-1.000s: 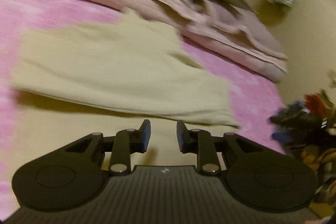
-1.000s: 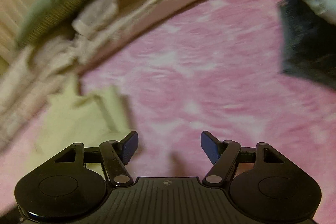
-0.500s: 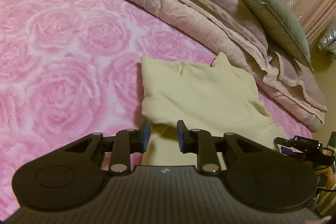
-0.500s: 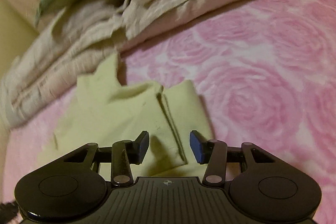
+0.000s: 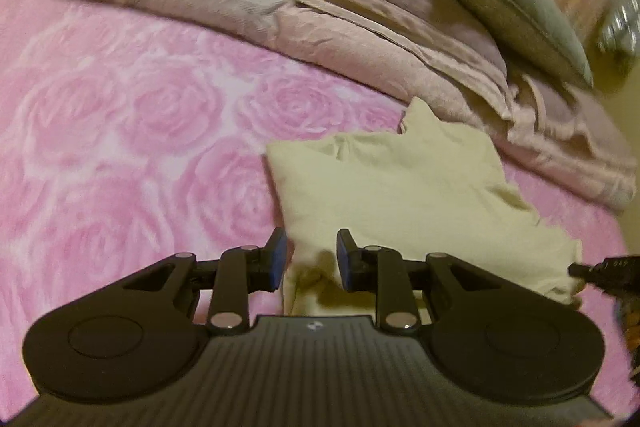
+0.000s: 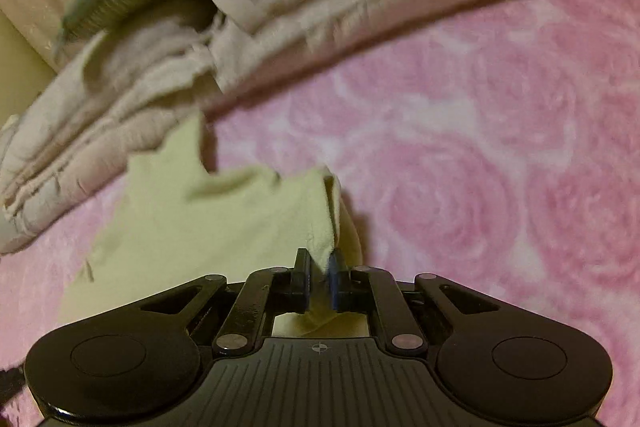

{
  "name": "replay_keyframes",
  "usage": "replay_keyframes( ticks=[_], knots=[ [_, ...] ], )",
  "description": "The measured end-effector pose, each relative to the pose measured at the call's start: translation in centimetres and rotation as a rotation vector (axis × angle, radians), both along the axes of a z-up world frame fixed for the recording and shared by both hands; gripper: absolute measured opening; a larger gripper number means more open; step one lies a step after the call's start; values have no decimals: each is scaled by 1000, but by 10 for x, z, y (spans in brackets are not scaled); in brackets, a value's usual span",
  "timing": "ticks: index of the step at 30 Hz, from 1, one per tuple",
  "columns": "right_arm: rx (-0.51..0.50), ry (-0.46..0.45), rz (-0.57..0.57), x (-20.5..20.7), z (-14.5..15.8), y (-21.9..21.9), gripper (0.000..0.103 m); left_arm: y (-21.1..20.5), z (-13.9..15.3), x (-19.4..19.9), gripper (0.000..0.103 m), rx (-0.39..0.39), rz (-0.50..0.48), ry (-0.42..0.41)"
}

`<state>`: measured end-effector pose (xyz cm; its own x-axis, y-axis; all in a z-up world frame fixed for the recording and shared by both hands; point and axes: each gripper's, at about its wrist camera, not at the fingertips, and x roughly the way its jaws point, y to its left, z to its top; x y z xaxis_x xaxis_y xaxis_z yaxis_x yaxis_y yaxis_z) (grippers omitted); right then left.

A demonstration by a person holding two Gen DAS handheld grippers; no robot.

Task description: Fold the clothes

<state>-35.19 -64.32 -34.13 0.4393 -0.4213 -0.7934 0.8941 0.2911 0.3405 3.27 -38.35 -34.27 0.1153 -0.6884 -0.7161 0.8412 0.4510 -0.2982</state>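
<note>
Since a second ago, the right gripper [image 6: 319,277] is closing on the garment's [image 6: 224,223] edge at six o'clock, starting a fold; the left gripper [image 5: 310,257] is hovering part-open, empty.

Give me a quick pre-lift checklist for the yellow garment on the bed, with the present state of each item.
1. Right gripper has cloth: ok, its jaws are closing with a raised fold of the pale yellow garment between them.
2. Left gripper has cloth: not ok, its jaws stand apart over the garment's near edge and the pads are not pressing on it.
3. Grip takes in every layer: cannot tell.
4. Garment free of the folded beige bedding: cannot tell, a far corner reaches up against it.
5. Garment flat: not ok, its right edge is ragged and bunched.
6. Room on the pink rose blanket: ok.
</note>
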Motion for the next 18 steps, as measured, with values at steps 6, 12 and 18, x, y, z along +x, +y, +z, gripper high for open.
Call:
replay_keyframes(
  ticks=[6, 12, 18],
  knots=[
    [-8, 64, 21, 5, 3, 0, 8, -45, -16, -4, 21, 107, -166, -91],
    [-130, 237, 50, 22, 24, 5, 46, -51, -8, -2, 19, 83, -186, -141],
    [-202, 211, 128, 42, 25, 1, 46, -64, -24, -3, 18, 121, -191, -70]
  ],
)
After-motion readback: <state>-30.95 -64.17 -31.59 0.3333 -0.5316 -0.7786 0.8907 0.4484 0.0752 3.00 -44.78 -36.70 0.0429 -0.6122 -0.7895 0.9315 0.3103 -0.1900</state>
